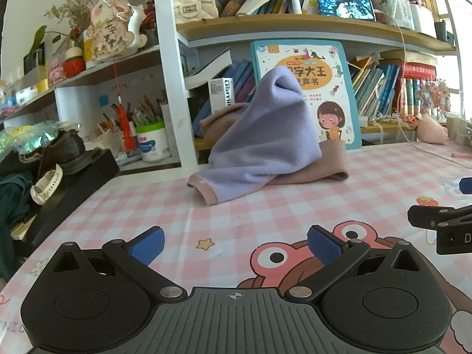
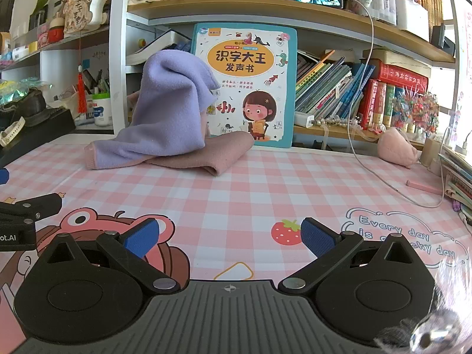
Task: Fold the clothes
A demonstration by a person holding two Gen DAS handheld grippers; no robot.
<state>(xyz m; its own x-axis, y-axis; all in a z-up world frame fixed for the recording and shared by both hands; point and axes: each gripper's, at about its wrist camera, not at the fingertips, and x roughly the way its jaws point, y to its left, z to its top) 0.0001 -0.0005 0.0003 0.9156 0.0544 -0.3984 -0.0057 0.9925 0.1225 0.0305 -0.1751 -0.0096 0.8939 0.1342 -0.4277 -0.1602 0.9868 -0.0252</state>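
Waiting at the very start, by the look of it: no fold made yet, nothing gripped. Heaped purple garment [image 1: 265,135] with pink cuff sits crumpled at the far side of the counter [image 1: 295,206], peaked up against an upright children's book [image 1: 309,88], over a pink-brown garment [image 1: 324,168] lying partly flat beneath and beside it. Same heap in the right wrist view, purple garment [image 2: 168,112] draped over pink-brown garment [image 2: 224,153], book [image 2: 244,82] just behind.

Left tool [image 1: 234,244] spread wide, blue pads apart, holding nothing, hovering over the checked mat well short of the cloth. Right tool [image 2: 230,236] likewise spread wide, empty, above the strawberry print, also well apart from the heap. Both side by side, each one's edge visible in the other's view.

Next move, as a judgement: reaching forward to the heap, pulling the purple piece off the book and away from the other garment, then spreading it flat on open counter before any fold. Likely best to pinch at the cuff or a hem edge. Some risk of dragging both garments together or tipping the book.
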